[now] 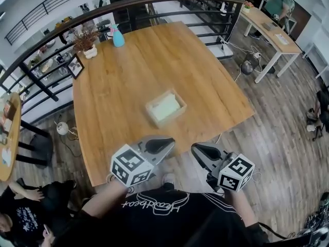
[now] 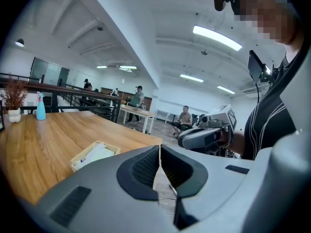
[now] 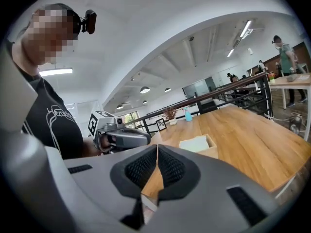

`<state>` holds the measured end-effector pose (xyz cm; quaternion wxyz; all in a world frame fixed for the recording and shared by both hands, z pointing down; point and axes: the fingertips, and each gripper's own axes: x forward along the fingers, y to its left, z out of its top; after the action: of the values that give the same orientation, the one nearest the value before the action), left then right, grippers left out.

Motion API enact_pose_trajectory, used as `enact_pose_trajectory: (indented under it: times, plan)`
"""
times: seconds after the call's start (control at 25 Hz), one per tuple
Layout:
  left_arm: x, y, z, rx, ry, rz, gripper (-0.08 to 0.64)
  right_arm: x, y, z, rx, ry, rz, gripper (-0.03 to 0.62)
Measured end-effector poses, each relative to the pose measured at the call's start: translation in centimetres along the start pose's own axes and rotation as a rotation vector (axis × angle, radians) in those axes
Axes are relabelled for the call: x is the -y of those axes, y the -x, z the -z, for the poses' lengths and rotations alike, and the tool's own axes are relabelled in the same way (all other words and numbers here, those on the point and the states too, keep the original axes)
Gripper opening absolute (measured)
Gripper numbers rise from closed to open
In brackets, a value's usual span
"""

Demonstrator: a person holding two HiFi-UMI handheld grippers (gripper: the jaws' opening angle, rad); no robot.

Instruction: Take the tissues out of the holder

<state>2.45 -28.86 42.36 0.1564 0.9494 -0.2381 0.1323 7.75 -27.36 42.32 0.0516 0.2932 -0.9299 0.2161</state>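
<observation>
At the lower middle of the head view, the left tool (image 1: pixel 163 145) and the right tool (image 1: pixel 201 151) sit side by side in front of the person's chest, tips angled toward each other, just short of the near edge of the worktop (image 1: pixel 128 86). Both have their jaws pressed together with nothing between them, as each tool's own view shows plainly.

Further in, at the centre of the frame, the holder (image 1: pixel 154 118) rests flat on the worktop, a shallow open wooden box. The tissues (image 1: pixel 167 107) lie inside it as a pale stack that nearly fills it, still below the rim.

The step in hand looks like the approach, so neither tool is near the box yet. To do it well, one tool should spread its jaws before it arrives and come down from above onto the middle of the stack, pinching only the paper and not the wooden wall. The holder looks light and may lift along, so the other tool would do well to press on a rim corner while the tissues are drawn straight up.

Far off at the upper left, a blue spray bottle (image 1: pixel 118 36), a potted plant (image 1: pixel 87 42) and a picture frame (image 1: pixel 76 66) stand well apart from the holder and pose no obstacle.
</observation>
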Motion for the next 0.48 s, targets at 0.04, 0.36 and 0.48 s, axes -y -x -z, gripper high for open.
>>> enact_pose_trajectory:
  times: [0.04, 0.36, 0.48]
  plan:
    - [-0.8, -0.4, 0.1, -0.007, 0.002, -0.001, 0.014, 0.7, -0.5, -0.1, -0.001, -0.004, -0.006, 0.018]
    - [-7.5, -3.1, -0.6, -0.043, -0.045, -0.058, 0.017, 5.7, -3.9, -0.9, 0.001, -0.036, -0.017, 0.018]
    - [-10.0, -3.8, -0.4, -0.067, -0.054, -0.081, 0.038, 7.0, -4.9, -1.1, 0.000, -0.044, -0.021, 0.018]
